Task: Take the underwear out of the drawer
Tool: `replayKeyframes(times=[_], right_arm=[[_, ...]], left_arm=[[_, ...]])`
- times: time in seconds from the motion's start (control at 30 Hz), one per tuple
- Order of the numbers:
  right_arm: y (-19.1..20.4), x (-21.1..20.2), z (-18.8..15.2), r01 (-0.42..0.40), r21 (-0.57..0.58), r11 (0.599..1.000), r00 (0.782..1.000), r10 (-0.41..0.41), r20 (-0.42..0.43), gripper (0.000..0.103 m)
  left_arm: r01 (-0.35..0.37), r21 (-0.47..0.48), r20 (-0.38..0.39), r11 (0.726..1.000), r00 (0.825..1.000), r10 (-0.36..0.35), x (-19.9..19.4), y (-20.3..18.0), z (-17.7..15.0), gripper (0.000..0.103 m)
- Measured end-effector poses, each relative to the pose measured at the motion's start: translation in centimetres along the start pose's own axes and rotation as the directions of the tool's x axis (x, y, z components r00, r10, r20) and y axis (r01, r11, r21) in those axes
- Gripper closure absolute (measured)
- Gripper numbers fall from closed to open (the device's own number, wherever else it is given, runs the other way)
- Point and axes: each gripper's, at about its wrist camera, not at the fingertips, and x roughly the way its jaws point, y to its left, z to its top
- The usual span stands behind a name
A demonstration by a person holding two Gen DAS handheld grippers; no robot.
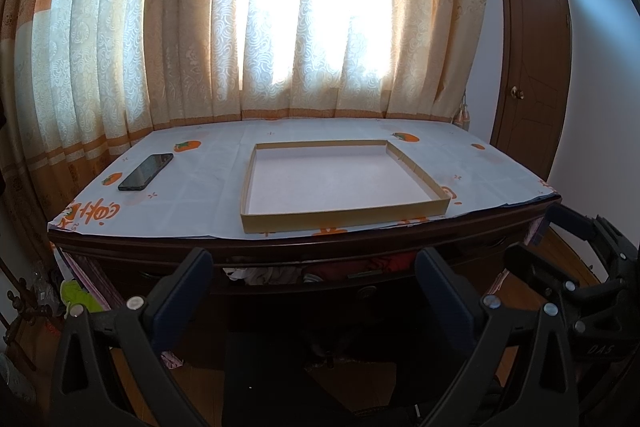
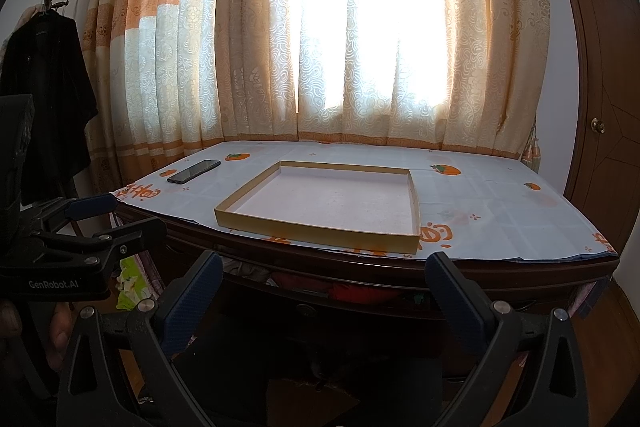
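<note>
A dark wooden drawer (image 1: 360, 293) under the tabletop stands slightly pulled out. Bunched clothes show in its gap: white and pink cloth (image 1: 268, 273) at the left, red cloth (image 1: 384, 263) at the right. The right wrist view shows the same drawer (image 2: 320, 301) with red cloth (image 2: 356, 291) in the gap. My left gripper (image 1: 316, 263) is open in front of the drawer, nothing between its fingers. My right gripper (image 2: 324, 267) is open too, level with the drawer front and empty. Which piece is underwear I cannot tell.
A shallow tan cardboard tray (image 1: 340, 183) lies empty on the table's printed cloth (image 1: 192, 183). A black phone (image 1: 146, 171) rests at the left. Curtains (image 1: 280, 27) hang behind, a brown door (image 1: 532, 75) at right. A dark coat (image 2: 48, 99) hangs left.
</note>
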Motion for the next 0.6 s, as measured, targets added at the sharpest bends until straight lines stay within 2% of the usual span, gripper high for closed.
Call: replayKeyframes(times=[0.5,0.6], right_arm=[[0.2,0.5,-1.0,-0.002,-0.005,1.0,1.0,0.002,-0.003,0.001],[0.1,0.3,-1.0,-0.026,-0.01,1.0,0.999,0.026,0.02,0.001]], left_arm=[[0.0,0.003,-0.022,1.0,1.0,0.0,0.6,-0.1,-0.8,0.0],[0.008,-0.003,-0.021,1.0,1.0,-0.008,1.0,0.0,-1.0,0.0]])
